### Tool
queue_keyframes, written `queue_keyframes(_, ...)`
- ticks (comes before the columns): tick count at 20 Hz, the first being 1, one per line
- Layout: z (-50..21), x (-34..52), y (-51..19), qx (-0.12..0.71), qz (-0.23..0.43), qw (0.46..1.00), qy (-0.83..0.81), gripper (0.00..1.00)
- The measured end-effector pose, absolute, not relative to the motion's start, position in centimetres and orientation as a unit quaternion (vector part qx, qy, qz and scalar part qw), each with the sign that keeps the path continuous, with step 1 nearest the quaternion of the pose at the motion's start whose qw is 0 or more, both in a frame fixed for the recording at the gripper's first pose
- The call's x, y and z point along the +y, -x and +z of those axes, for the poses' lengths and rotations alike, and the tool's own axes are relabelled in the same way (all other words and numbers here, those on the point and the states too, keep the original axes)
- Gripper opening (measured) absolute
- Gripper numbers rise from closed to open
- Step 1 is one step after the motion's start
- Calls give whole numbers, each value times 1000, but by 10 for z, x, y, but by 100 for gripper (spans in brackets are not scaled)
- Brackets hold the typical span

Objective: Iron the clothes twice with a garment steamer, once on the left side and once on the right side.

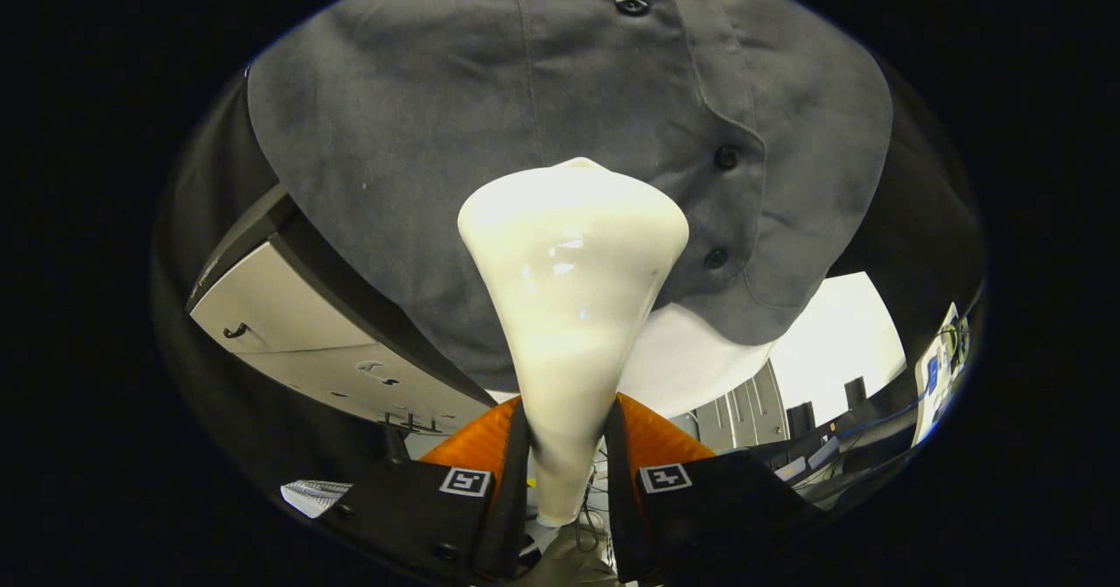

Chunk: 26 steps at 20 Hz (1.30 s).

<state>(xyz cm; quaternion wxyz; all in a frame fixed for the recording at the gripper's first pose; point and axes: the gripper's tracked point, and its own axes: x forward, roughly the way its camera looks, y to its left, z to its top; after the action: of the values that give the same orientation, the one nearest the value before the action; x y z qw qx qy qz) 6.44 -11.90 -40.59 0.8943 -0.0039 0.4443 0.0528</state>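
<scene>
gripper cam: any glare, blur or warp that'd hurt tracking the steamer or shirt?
Gripper view: the steamer, clamped between the gripper jaws, carries small specular highlights on its glossy body and its top is nearly blown out; the grey shirt is evenly lit, its buttons sharp; fisheye bows the shirt hem and the cabinet; bright wall beyond, no motion blur.

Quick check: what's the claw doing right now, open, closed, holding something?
Claw: closed on the garment steamer, both fingers pressing its narrow handle; its wide head is against the grey shirt.
</scene>
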Motion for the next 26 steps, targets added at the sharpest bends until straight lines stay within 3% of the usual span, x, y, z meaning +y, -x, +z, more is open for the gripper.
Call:
queue_keyframes(13,-471,-139,-37,491,44,870,14,48)
queue_keyframes(26,-302,-142,-30,371,76,926,1,48)
